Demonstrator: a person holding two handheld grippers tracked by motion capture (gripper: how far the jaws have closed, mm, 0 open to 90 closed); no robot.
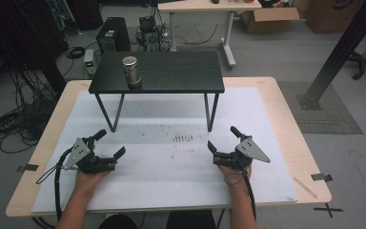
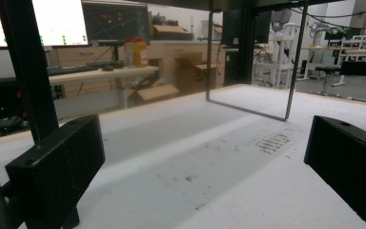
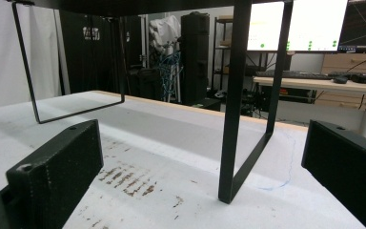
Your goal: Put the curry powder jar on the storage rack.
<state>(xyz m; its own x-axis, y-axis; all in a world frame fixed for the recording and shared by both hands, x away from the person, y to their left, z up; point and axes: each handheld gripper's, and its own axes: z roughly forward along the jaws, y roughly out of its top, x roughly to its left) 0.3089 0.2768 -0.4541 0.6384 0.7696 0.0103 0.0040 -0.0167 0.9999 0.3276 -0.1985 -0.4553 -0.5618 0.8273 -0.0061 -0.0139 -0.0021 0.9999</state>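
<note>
While both grippers rest low on the white surface (image 1: 171, 186), jaws spread and empty, the metal cylinder (image 1: 132, 70) stands on the black stand (image 1: 181, 71) at 12 o'clock. Left gripper (image 1: 110, 143) is nearer: lift above the stand's top, approach level.

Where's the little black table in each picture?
High view: little black table at top middle.
Left gripper view: its legs, one thick at far left, a thin frame at upper right.
Right gripper view: one leg at centre, a thin frame at upper left.
Shared landmark: brown marks by its legs.
</note>
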